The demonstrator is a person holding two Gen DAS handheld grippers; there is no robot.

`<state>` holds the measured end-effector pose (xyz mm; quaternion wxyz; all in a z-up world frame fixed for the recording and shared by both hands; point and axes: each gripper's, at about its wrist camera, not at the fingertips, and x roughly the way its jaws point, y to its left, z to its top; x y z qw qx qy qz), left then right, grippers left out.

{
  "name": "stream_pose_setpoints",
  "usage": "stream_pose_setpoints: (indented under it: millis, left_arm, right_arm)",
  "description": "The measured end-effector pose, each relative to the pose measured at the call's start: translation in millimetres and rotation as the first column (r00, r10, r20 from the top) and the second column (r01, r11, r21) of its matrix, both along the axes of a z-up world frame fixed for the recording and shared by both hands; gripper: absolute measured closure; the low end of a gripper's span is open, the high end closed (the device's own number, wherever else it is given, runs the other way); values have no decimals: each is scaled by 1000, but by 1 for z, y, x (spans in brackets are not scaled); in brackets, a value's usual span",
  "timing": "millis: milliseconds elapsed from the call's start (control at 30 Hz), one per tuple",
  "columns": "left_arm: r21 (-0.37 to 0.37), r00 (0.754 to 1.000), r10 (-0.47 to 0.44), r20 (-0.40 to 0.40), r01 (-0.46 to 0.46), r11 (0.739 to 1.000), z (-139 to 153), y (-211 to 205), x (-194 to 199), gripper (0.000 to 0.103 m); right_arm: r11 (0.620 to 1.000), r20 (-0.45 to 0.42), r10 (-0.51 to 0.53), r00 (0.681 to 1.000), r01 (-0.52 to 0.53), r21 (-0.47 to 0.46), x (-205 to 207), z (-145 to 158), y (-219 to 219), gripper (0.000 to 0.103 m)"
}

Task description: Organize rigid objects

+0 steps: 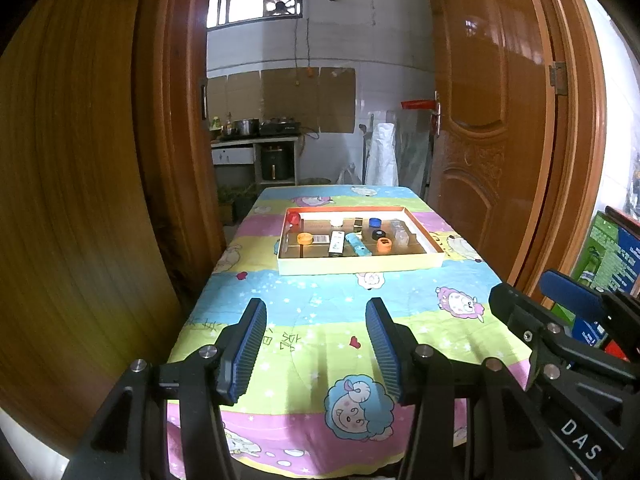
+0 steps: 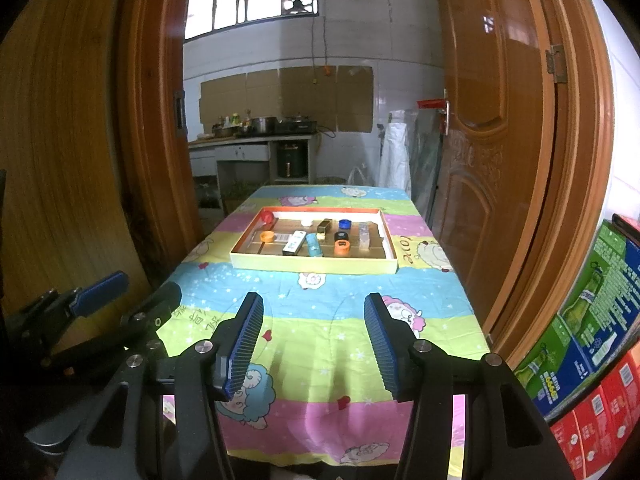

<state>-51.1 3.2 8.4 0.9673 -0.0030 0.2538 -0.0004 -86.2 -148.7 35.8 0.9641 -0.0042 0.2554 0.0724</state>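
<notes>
1. Blue ribbed pads are what you notice first in the left wrist view: the left claw [image 1: 316, 344] is spread apart with nothing between its pads, hanging over the near edge of the desk [image 1: 320, 300]. The shallow tray [image 1: 360, 266] sits toward the far edge, roughly mid-width, well away from the claw. Inside it: an orange cap [image 1: 305, 238], a white remote-ish bar [image 1: 336, 242], a light blue case [image 1: 358, 245], a blue cap [image 1: 375, 222], all loosely in rows. My guess is the tray is there to corral them.
2. Right wrist view, same deal: the right claw [image 2: 314, 344] is released and empty, also by the near edge. The tray sits far off with everything inside, so it looks like the sorting is basically done or hasn't begun.
</notes>
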Motion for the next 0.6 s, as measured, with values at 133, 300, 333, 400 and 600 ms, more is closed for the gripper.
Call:
stream_pose_setpoints:
  millis: [133, 300, 333, 400, 600]
  left_arm:
    - [2, 1000, -3, 1, 3, 1000, 0, 0, 0, 51]
    - [8, 1000, -4, 6, 4, 1000, 0, -1, 0, 51]
    - [8, 1000, -4, 6, 4, 1000, 0, -1, -1, 51]
    - [10, 1000, -3, 7, 3, 1000, 0, -1, -1, 51]
    - [16, 1000, 9, 25, -10, 1000, 2, -1, -1, 51]
  right_arm:
    - [1000, -2, 0, 1000, 0, 1, 0, 0, 0, 48]
    - [1000, 0, 1, 1000, -1, 0, 0, 0, 0, 48]
    - [1000, -1, 2, 1000, -2, 0, 0, -1, -1, 48]
    - [1000, 0, 1, 1000, -1, -1, 0, -1, 0, 48]
    - [1000, -1, 1, 1000, -1, -1, 0, -1, 0, 48]
